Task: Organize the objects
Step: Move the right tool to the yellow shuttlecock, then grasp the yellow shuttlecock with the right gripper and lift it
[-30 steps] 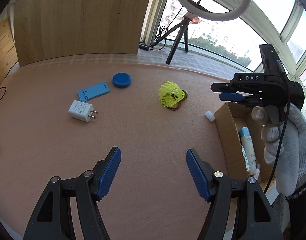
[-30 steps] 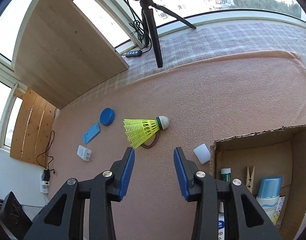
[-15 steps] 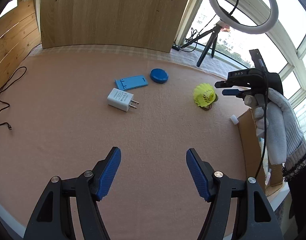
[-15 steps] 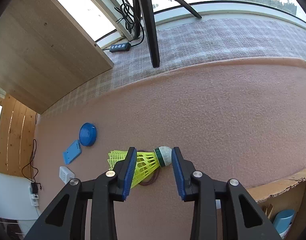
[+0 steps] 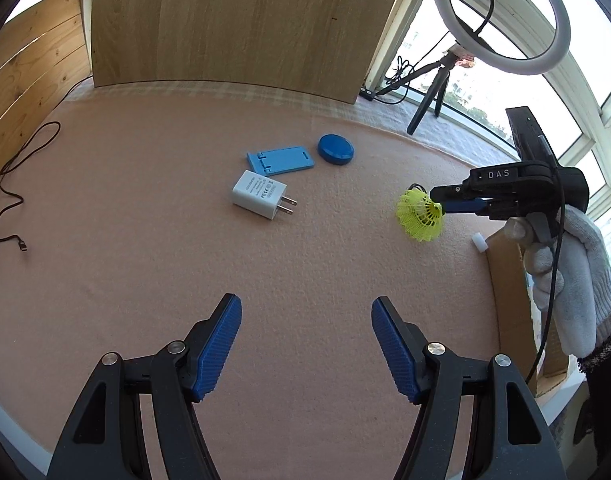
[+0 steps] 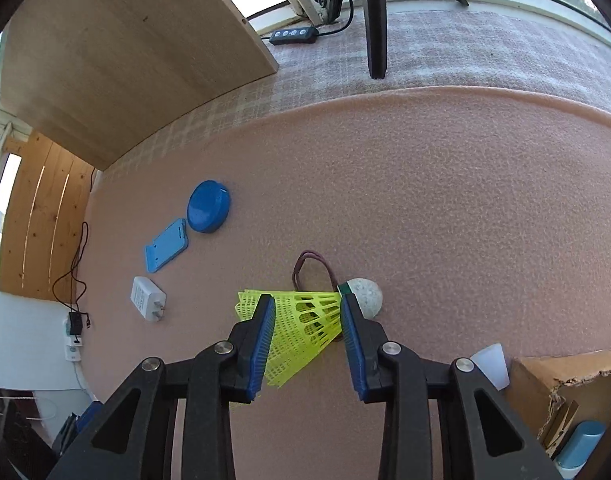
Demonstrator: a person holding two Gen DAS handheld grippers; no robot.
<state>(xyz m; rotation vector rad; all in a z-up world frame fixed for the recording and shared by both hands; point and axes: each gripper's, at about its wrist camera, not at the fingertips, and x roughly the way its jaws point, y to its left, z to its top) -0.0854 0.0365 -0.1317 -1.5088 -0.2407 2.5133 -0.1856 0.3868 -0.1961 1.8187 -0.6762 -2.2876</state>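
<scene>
The left gripper [image 5: 305, 344], black with ribbed blue pads, hangs over bare pink felt mat [image 5: 145, 280] with its jaws wide apart and nothing between them. The right gripper [image 6: 307, 340] straddles the yellow plastic shuttlecock [image 6: 301, 320], which lies on its side on the mat. Its jaws have just been closing around the skirt, but whether the pads already press on the mesh cannot be told: the left pad covers part of the skirt, and the right pad hides the joint with the grey-white round cork tip [image 6: 365, 296]. A thin brown rubber band [image 6: 311, 268] loops out from behind the shuttlecock, its near part hidden.

Just right of the gripper stands a small white translucent cup [image 6: 491, 364], partly behind the gripper's arm. Beside it is the torn brown cardboard box [image 6: 565, 376], cut off by the frame; a wooden clothes peg and a blue-capped bottle inside show only in part.

Further left lie a white wall charger with two prongs [image 5: 261, 194], a flat light-blue plastic phone stand [image 5: 281, 160] and a round dark-blue disc [image 5: 336, 150]. In the left view, a white knitted glove [image 5: 573, 276] grips the right gripper's handle. Beyond the mat stand a pale wooden board [image 5: 233, 24] and a white ring light on a black tripod [image 5: 501, 16].
</scene>
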